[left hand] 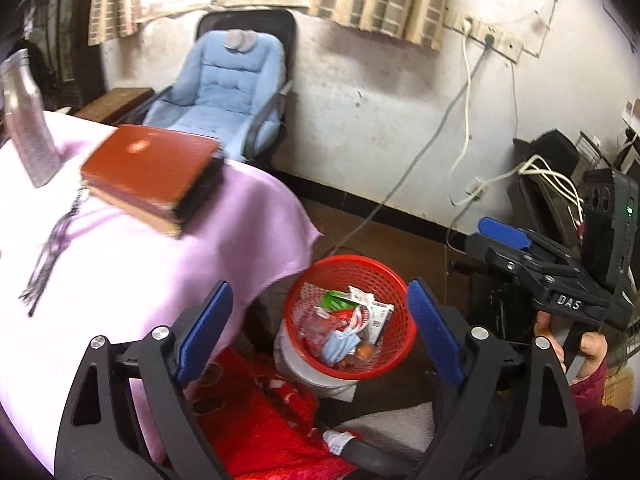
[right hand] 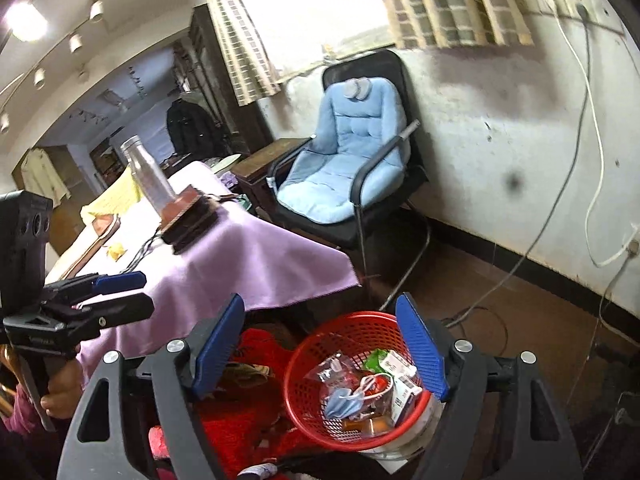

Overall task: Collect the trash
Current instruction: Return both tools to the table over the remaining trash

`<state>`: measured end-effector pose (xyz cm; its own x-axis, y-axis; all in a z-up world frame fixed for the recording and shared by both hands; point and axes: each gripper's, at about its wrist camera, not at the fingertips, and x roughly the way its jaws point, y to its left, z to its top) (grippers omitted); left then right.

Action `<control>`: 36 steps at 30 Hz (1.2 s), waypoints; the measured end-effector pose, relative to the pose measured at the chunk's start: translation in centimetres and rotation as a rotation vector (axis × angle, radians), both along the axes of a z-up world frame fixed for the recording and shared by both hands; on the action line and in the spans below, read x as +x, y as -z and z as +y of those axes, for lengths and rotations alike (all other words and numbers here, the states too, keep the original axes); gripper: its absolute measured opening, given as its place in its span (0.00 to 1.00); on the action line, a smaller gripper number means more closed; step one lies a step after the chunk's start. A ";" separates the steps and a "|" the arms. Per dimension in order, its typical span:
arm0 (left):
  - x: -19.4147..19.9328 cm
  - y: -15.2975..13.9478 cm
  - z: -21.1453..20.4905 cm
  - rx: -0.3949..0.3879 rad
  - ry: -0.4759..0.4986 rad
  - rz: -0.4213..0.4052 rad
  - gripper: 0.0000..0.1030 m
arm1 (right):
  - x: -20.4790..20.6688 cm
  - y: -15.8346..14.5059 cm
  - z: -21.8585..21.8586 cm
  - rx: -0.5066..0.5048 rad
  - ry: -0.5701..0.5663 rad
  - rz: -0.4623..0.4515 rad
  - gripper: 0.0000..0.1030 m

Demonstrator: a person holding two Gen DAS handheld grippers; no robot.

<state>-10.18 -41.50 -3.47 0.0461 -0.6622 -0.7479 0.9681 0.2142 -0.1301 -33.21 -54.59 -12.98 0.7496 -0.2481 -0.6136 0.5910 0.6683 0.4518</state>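
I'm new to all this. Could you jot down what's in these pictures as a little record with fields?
Place: room with a blue cushioned chair by the wall
Table: pink cloth, red-brown book, steel bottle
Bin: red mesh basket on the floor, beside the table
Bin contents: wrappers and a blue face mask
Left gripper: open, empty
Right gripper: open, empty

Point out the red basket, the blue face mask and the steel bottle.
red basket (left hand: 374,270): left wrist view, far mesh wall.
blue face mask (right hand: 340,400): right wrist view, pleated middle.
steel bottle (left hand: 30,120): left wrist view, body.
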 end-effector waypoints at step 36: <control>34.9 2.0 28.7 0.131 -0.813 0.018 0.94 | 28.7 -10.3 16.2 -0.095 -0.565 -0.046 0.91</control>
<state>24.75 -12.78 -5.45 0.4609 -0.3345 -0.8220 0.5023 0.8619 -0.0691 -4.50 -38.35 -2.71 0.8071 0.1461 -0.5721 0.1116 0.9137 0.3907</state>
